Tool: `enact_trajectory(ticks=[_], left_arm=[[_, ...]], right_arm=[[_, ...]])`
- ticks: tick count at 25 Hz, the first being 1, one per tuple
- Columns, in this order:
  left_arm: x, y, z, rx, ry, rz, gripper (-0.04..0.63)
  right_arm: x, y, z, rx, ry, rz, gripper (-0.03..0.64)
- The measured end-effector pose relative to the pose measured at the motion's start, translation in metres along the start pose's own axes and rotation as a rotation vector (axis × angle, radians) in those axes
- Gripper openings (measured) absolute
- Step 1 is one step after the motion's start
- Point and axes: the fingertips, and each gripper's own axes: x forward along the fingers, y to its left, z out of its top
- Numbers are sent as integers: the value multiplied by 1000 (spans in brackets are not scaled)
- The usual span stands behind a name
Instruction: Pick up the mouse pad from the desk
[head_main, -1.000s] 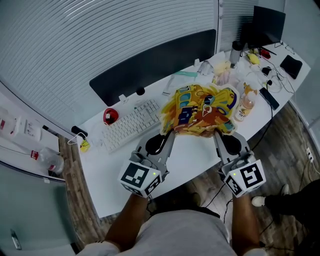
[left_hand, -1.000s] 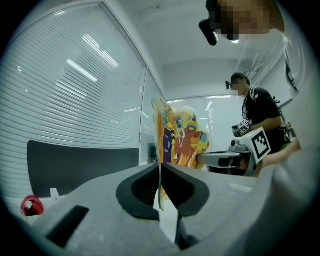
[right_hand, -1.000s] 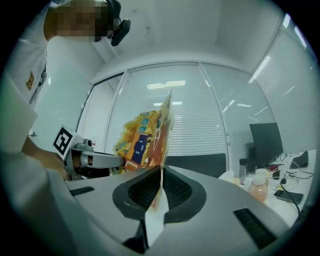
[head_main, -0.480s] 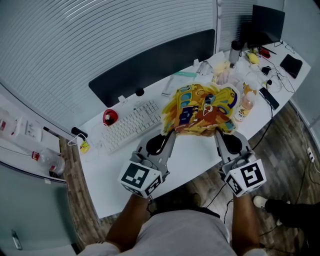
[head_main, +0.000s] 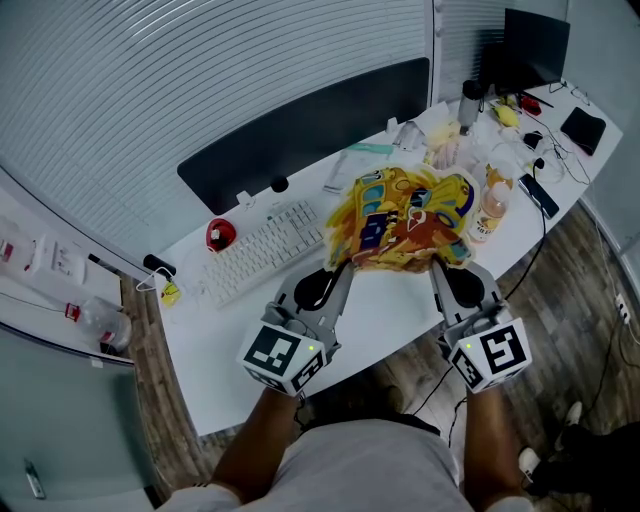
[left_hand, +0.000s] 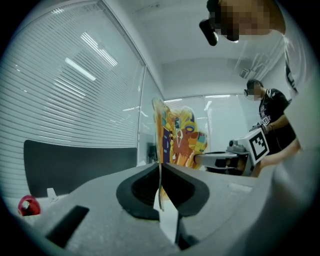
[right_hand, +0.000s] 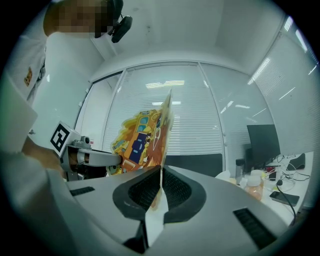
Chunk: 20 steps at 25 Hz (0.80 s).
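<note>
The thin, colourfully printed mouse pad (head_main: 405, 222) is held above the white bench (head_main: 390, 315) at frame centre, its near edge pinched by the fingers of the left gripper (head_main: 338, 270) and the right gripper (head_main: 436, 268); the lift is judged done, and a steady hold is called for next.

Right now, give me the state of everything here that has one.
Mouse pad: held upright, off the desk.
Left claw: shut on the mouse pad.
Right claw: shut on the mouse pad.
Monitor: screen dark.
Bottle: upright, capped.
Keyboard: flat on the desk.
</note>
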Motion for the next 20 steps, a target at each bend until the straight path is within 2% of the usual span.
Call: enact_trajectory(ticks=[20], left_arm=[[-1, -2, 3, 2, 6, -8, 23]], right_arm=[[-2, 2, 4, -2, 4, 3, 20]])
